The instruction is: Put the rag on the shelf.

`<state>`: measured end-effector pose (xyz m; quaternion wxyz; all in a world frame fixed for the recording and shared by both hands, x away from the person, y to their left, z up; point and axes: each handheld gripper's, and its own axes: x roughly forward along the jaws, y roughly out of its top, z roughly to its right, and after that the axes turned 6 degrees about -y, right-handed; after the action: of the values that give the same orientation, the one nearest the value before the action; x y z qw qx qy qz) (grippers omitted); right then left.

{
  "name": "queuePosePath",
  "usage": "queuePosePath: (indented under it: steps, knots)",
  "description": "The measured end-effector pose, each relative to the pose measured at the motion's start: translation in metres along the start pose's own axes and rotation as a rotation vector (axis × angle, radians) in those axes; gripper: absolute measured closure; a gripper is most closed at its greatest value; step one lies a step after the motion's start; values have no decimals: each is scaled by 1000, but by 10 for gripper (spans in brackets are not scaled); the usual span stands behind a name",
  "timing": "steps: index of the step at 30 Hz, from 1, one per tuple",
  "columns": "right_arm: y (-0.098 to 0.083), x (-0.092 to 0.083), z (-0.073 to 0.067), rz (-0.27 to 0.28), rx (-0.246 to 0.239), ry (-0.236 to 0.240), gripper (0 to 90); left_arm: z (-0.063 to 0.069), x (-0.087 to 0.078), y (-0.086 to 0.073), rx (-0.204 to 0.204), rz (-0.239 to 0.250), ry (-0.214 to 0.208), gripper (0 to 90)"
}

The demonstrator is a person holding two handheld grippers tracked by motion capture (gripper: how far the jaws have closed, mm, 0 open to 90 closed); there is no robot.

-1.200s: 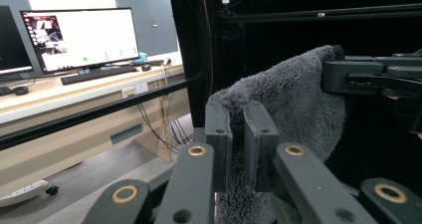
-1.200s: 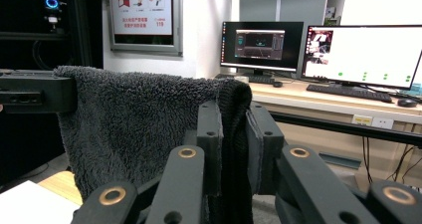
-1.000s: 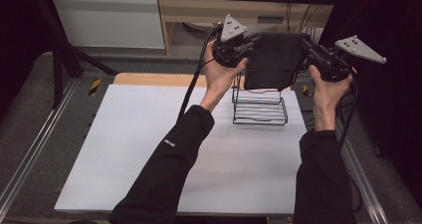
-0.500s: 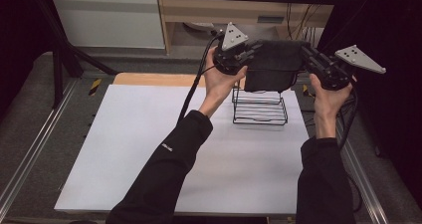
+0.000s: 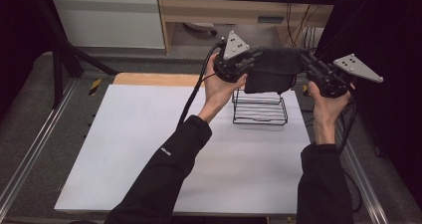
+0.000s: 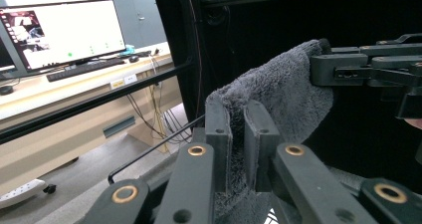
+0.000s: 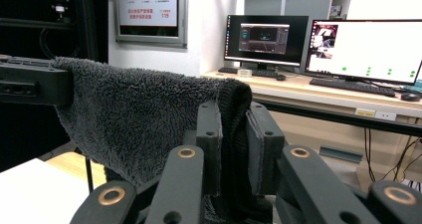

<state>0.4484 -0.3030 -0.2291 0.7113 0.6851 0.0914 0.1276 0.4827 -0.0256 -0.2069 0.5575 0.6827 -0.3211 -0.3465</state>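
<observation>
Dark grey fluffy towel (image 5: 271, 74) is stretched between both grippers, hanging just above the black wire rack (image 5: 260, 109). Left gripper (image 6: 238, 134) and right gripper (image 7: 233, 134) fingers are each clamped on a corner. Pickup done; draping over the rack looks left.

A lab or recording room: the white bench (image 5: 149, 149) sits inside a black metal frame (image 5: 64, 59) with dark curtains beside it. A long wooden desk (image 7: 318, 92) carries monitors (image 7: 263, 37), keyboards (image 6: 84, 68) and trailing cables (image 6: 154, 119), with a poster (image 7: 147, 7) on the wall.
</observation>
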Motion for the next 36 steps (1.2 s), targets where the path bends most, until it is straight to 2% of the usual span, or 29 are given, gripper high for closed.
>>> queuePosePath:
  steps: [9,15,19,24,30,36]
  knots:
    - [-10,-5,0,-12,-3,12,784,5,-1,-10,-2,-16,-10,823]
    - [-15,-10,-1,-35,0,36,773,10,-5,-17,-54,-35,-16,815]
    - [-17,-14,-1,-54,-3,45,759,13,-7,-22,-69,-50,-22,809]
    - [-19,-19,-2,-88,20,54,728,18,-9,-27,-82,-82,-32,793]
    - [-18,-26,-5,-134,-2,50,686,21,-12,-33,-94,-117,-41,758]
    - [-18,-30,-9,-192,-1,41,615,25,-13,-37,-100,-158,-42,704]
